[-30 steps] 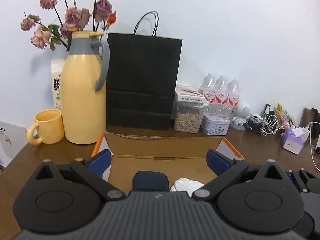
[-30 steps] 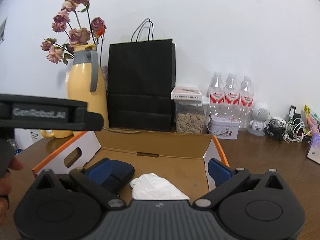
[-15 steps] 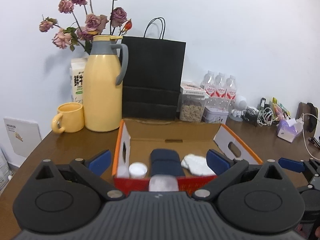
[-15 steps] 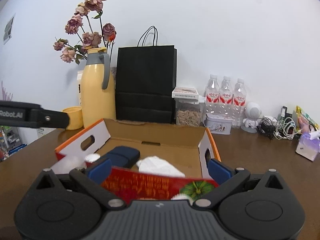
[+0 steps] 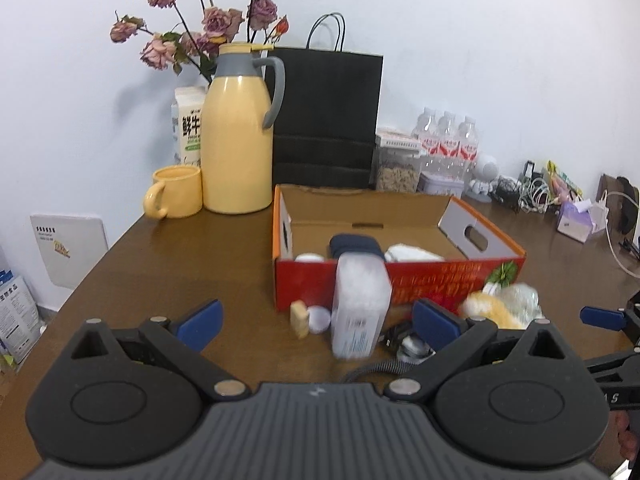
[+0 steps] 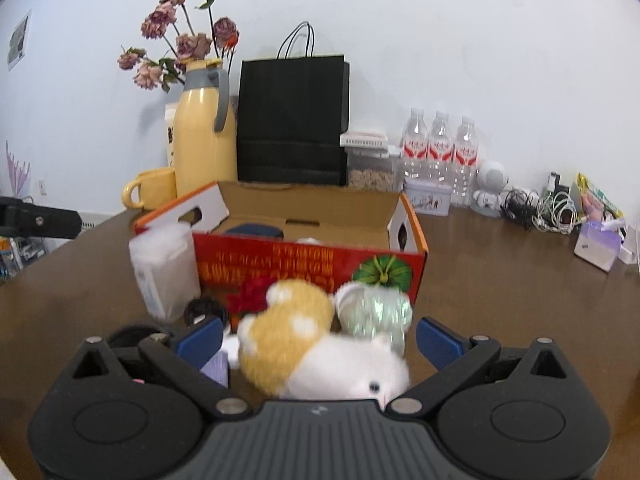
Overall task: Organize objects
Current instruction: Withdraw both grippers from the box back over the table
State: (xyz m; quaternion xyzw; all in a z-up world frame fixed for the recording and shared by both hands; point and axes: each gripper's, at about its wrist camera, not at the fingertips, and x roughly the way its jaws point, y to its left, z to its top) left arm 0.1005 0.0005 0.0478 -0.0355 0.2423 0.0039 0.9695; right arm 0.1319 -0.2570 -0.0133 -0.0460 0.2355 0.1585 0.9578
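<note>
Left tool (image 5: 316,322) wide and empty, right tool (image 6: 319,338) wide over plush toy (image 6: 320,348), clear container (image 5: 360,304) upright before red carton (image 5: 400,276) on counter (image 5: 160,264)

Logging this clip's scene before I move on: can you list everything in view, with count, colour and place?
box: 1, red and orange, open, table centre
pouch: 1, dark blue, inside box
white cloth: 1, inside box
small jar: 1, white lid, inside box
clear container: 1, white contents, in front of box
plush toy: 1, orange and white, in front of box
jug: 1, yellow, grey handle, back left
mug: 1, yellow, beside jug
flowers: 1 bunch, dried pink, behind jug
paper bag: 1, black, by wall
water bottles: 3, clear, back right
table: 1, brown wood
left claw: 1, black, blue pads, open
right claw: 1, open, around plush toy
</note>
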